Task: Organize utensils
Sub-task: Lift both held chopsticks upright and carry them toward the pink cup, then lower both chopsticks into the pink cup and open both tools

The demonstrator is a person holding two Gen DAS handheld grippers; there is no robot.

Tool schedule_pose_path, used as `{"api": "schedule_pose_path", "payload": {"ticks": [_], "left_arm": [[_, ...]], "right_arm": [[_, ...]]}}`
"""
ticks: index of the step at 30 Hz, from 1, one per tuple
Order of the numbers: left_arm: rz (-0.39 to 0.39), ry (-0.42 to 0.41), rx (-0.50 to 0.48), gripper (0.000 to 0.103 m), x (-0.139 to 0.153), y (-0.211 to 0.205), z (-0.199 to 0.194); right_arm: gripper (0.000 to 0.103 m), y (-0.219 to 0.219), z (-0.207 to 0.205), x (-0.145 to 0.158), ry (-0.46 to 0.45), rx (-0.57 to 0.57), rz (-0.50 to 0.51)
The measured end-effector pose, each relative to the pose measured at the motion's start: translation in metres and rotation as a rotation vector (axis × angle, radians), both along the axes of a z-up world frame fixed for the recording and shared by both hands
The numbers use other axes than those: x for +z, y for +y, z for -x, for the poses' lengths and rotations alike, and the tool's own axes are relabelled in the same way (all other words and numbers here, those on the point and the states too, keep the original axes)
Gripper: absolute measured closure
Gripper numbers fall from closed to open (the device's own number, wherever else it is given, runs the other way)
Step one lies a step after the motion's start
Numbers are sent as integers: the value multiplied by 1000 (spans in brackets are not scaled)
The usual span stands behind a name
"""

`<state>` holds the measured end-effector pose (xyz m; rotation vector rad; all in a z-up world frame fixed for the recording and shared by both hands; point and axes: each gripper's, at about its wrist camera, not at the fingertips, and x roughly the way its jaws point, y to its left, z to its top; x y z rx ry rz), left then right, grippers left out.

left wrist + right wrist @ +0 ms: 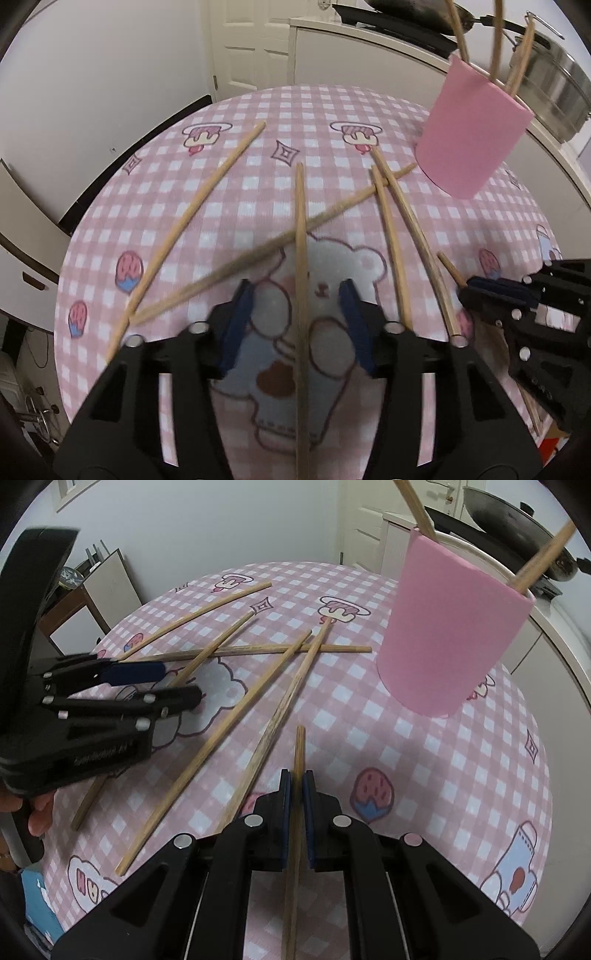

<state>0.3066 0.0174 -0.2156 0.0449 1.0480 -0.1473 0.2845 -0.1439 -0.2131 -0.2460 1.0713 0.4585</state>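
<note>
The right tool [296, 775] is clamped on a single wooden chopstick [297, 753], which runs up between its blue pads and pokes out a little past the tips. The left tool [297, 291] stands apart, with a chopstick [301, 229] lying in the gap between its pads; the pads are not pressed on it. No earlier view is at hand, so nothing is said of how that gap came about.

The pink cup [450, 627] stands upright at the far right of the counter [424, 746], well apart from both tools, and several chopsticks are already leaned in it. Five or so loose chopsticks [218, 734] lie crossed over one another on the pink checked cloth between the tools and the cup.

The step in hand is judged to be the carrying of the held chopstick to the cup. It would be done best if the stick were lifted well clear of the crossed pile first, so that none is dragged along. The grip should be kept firm, since a thin round stick can pivot between flat pads. The lower end should be steered over the rim, clear of the sticks already leaning there, and released only once it is well inside; a light cup may be tipped by a sideways knock.
</note>
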Motion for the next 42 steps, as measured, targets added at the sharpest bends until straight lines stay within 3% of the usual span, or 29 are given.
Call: {"api": "schedule_pose_path", "payload": {"ticks": [5,7,8,14,27,34,42], "left_arm": [[-11,12,1,75,1,0,-16],[-22,8,-7,94,1,-3,-19],[-23,7,-10,96,1,-5,-20],[11,-42,-4,97,22,-4,-6],[115,-277,-27,97,125,-5,56],[160,-382,-85,97,163,-24,87],[204,-458,-141,97,198,-57,93]], "right_arm": [[98,5,-5,0,-1,5,10],[98,6,-7,0,-6,4,13],[98,6,-7,0,-8,2,12],[99,-3,-2,13,-39,-20,-32],[99,-37,37,112,-253,-66,-182],[99,-56,60,156,-362,-88,-213],[99,-78,65,199,-488,-130,-233]]}}
